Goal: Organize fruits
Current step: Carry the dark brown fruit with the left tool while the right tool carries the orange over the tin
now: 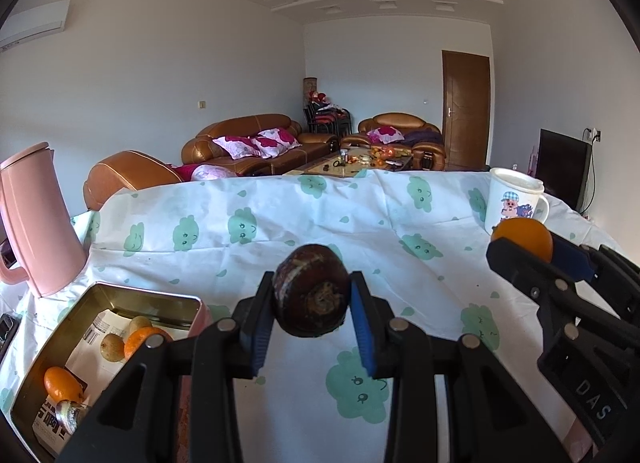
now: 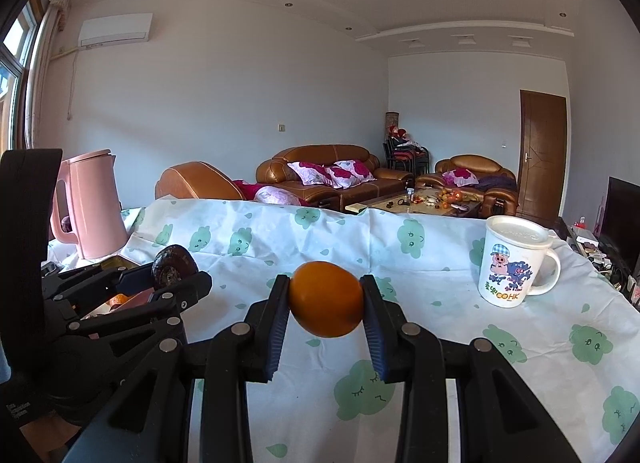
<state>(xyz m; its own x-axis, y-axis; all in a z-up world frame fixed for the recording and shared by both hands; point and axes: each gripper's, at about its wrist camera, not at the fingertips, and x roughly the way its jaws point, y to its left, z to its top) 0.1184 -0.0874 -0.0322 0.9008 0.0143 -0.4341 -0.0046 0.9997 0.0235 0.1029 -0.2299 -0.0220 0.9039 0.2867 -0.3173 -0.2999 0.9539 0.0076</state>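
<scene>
**Two fruits aloft, one tin to the left**

Blue-padded fingers (image 1: 362, 327) of the left hand-held gripper (image 1: 311, 303) are clamped on a dark brown fruit (image 1: 311, 295), held clear above the cloud-print cloth (image 1: 280, 215) that covers the bench. Across the bench, the right hand-held gripper (image 2: 326, 303) is clamped in the same way on an orange (image 2: 326, 299), also held clear of the cloth. Each fruit is pinched across its middle, with its long axis running roughly side to side between the pads.

The open tin (image 1: 168, 297) is what the coming move appears to turn on. It sits low and to the left of the left gripper, just beside that gripper's left finger, with two oranges and two small pale fruits already lying on paper inside it. The left hand is plainly the nearer: a short swing left and down should bring the brown fruit over the tin's rim. The orange lies well apart on the far side, with the left gripper standing between it and the tin, so it would likely have to wait or reach across.

A pink kettle (image 1: 36, 223) stands beyond the tin; a lidded cartoon mug (image 2: 514, 263) stands at the right.
</scene>
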